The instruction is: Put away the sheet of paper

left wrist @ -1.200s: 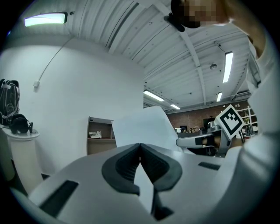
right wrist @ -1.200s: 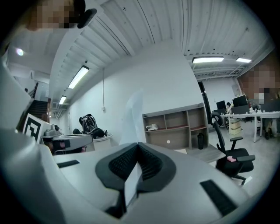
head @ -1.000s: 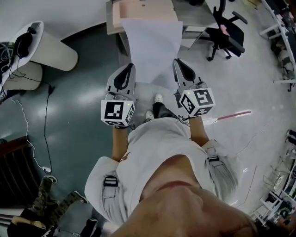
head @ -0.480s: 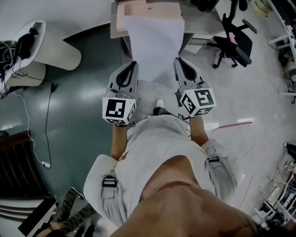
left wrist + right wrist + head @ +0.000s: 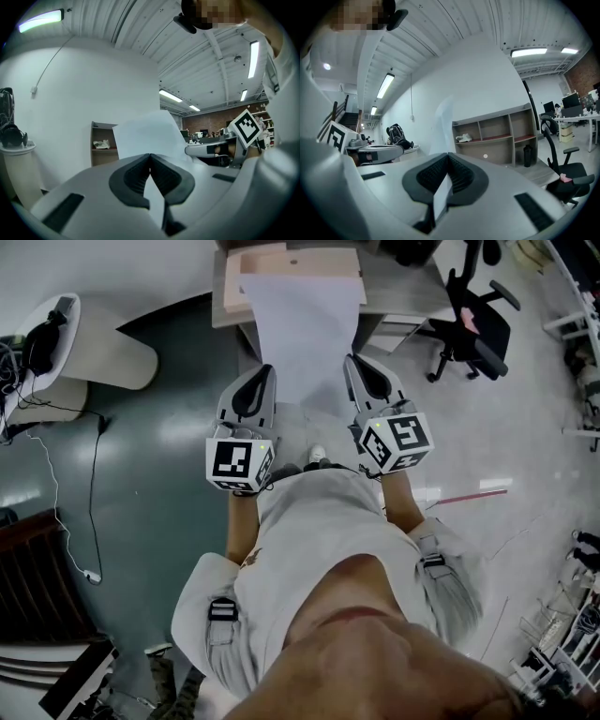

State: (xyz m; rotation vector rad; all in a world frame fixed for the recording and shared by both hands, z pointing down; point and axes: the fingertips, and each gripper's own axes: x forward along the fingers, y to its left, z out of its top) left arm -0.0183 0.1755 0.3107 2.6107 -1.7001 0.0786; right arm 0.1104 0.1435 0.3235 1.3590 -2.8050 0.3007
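A white sheet of paper (image 5: 305,334) hangs level between my two grippers and stretches away from me toward a low wooden shelf unit (image 5: 291,263). My left gripper (image 5: 255,390) is shut on the sheet's near left edge, my right gripper (image 5: 364,381) on its near right edge. In the left gripper view the paper (image 5: 145,136) rises out of the closed jaws, and my left gripper (image 5: 150,161) pinches it. From the right gripper view the sheet (image 5: 443,119) shows edge-on, clamped in my right gripper (image 5: 447,161). The shelf unit (image 5: 497,136) stands against the white wall ahead.
A black office chair (image 5: 473,320) stands to the right of the shelf unit. A white rounded stand (image 5: 80,343) with headphones on it sits at the left, with cables trailing over the dark floor. A red-and-white strip (image 5: 473,491) lies on the floor at the right.
Both grippers have carried the sheet forward together, and the shelf unit has come closer. The grip on the paper is unchanged.
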